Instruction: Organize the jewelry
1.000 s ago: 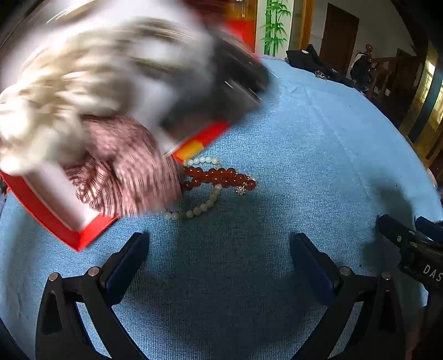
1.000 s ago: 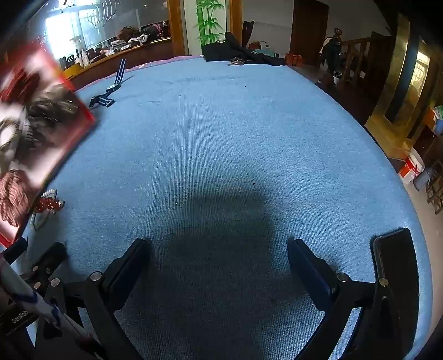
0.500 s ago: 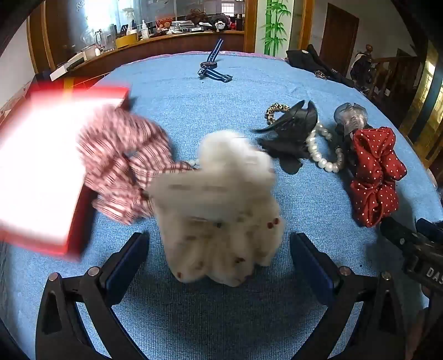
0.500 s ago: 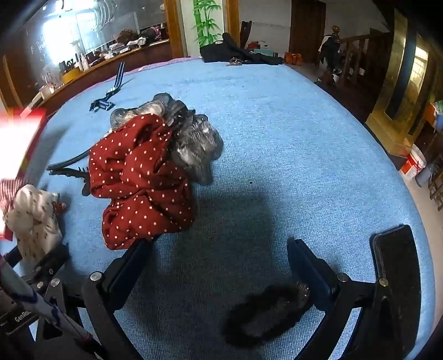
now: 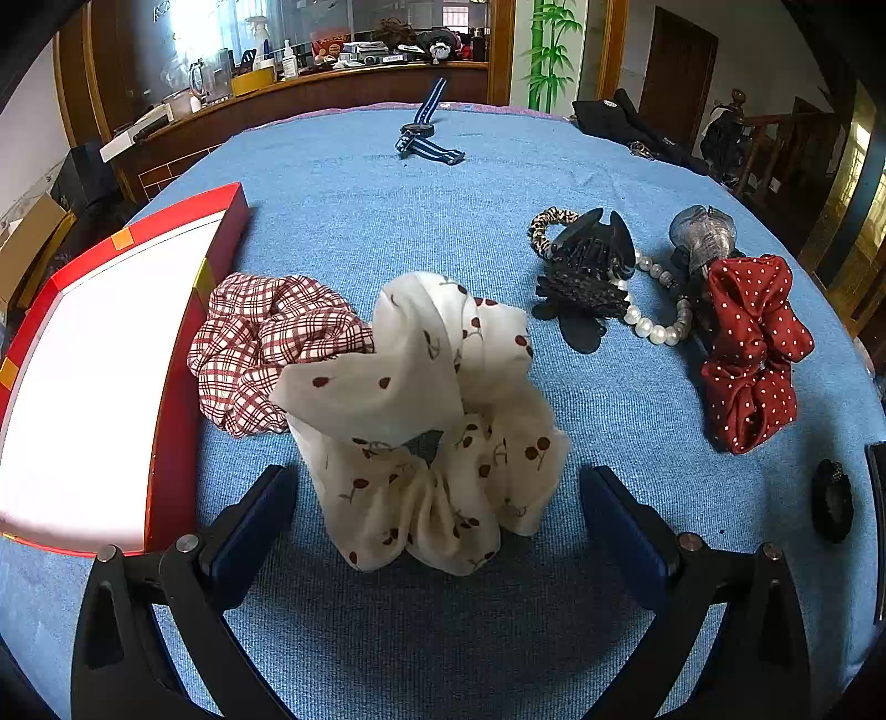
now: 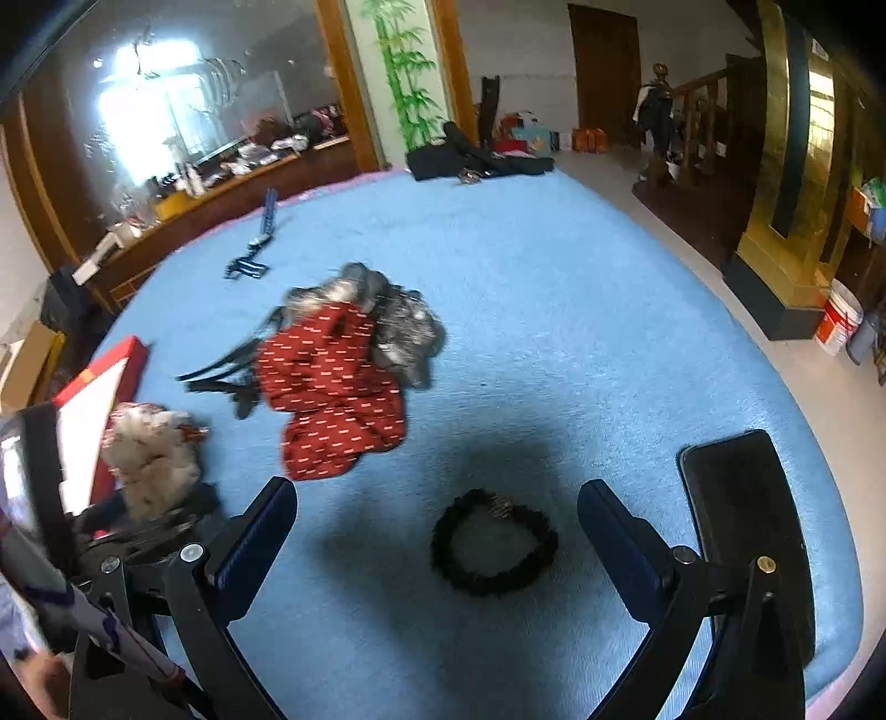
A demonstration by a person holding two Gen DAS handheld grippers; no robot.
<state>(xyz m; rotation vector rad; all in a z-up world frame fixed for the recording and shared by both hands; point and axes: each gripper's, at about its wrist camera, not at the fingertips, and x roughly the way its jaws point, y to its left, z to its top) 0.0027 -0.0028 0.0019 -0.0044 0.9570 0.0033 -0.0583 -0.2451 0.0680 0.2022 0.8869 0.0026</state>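
No writing can be read with any certainty in either view. In the left wrist view, a red and yellow sign point(image 5: 330, 40) on the far counter point(image 5: 310, 88) carries lettering too small to make out, and the bottles point(image 5: 288, 58) beside it have labels that stay illegible. The cream scrunchie point(image 5: 426, 421) between the fingers bears small dark marks among its printed cherries that look like letters, but which letters cannot be told. The right wrist view is blurred, and the white and orange bucket point(image 6: 840, 324) on the floor shows only unreadable colour bands.
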